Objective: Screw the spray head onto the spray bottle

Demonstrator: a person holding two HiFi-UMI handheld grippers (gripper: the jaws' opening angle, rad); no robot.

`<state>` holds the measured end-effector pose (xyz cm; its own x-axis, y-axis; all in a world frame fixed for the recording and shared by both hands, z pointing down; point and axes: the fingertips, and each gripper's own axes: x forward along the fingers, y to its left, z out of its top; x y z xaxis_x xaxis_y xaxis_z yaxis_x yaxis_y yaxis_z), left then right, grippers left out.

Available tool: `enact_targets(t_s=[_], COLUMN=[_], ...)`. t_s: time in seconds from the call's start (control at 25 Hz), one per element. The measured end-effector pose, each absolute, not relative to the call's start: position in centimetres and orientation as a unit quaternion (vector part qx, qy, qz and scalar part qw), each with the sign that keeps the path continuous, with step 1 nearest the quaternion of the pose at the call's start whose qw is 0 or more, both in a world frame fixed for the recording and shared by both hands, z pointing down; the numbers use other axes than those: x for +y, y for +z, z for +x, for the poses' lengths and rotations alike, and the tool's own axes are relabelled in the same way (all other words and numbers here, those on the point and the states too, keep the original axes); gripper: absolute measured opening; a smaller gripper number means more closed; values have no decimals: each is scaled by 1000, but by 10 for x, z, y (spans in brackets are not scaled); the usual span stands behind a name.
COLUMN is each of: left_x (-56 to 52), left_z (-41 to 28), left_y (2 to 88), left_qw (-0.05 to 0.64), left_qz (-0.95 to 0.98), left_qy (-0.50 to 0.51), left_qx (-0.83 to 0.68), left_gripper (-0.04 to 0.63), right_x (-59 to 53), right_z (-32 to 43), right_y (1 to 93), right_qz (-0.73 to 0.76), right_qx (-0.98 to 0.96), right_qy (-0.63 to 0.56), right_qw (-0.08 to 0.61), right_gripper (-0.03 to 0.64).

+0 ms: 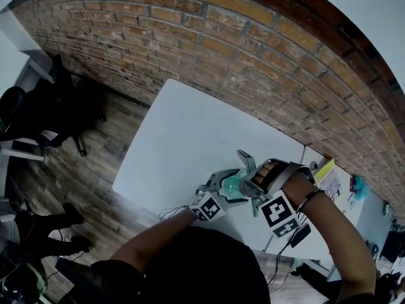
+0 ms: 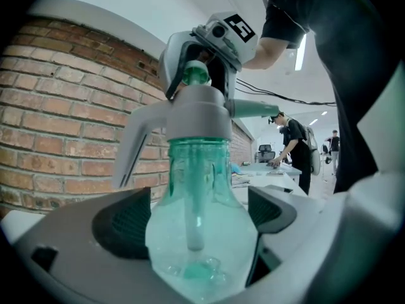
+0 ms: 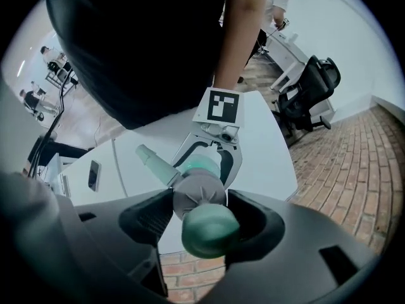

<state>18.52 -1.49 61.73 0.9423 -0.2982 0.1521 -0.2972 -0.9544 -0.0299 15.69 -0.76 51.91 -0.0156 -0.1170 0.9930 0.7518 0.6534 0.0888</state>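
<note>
Head's already on the neck. The spray head [image 2: 196,116] sits square atop the spray bottle [image 2: 202,252], so prob. mid-to-late in the screwing. How tight the threads are can't be told; final turns + letting go likely remain. Left gripper [image 2: 197,217] clamps the bottle's belly from both sides, at the near edge of the white table [image 1: 183,125]. Right gripper [image 3: 199,211] comes from above, pads pinched on the head's ribbed grey collar [image 3: 197,194]. Bottle — translucent green plastic, bulb-shaped, dip tube [image 2: 193,214] inside. Head — matte grey, long trigger [image 2: 130,151], rounded green cap [image 3: 209,230], pale nozzle [image 3: 152,159].
</note>
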Motion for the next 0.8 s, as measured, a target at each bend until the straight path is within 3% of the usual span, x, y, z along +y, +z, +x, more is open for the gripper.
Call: enact_targets(t_s=[0.4, 0.8], left_x=[-15, -15], left_z=[185, 184], left_y=[615, 617], left_qw=[3, 3], left_qz=[-986, -986], left_qy=[-71, -71], left_qx=[151, 152], left_gripper=[480, 480], right_x=[-11, -15], right_z=[152, 151], right_y=[520, 514], right_qz=[-83, -44], right_qx=[-748, -769], right_qy=[-50, -17], right_qw=[656, 638], right_gripper=[261, 261])
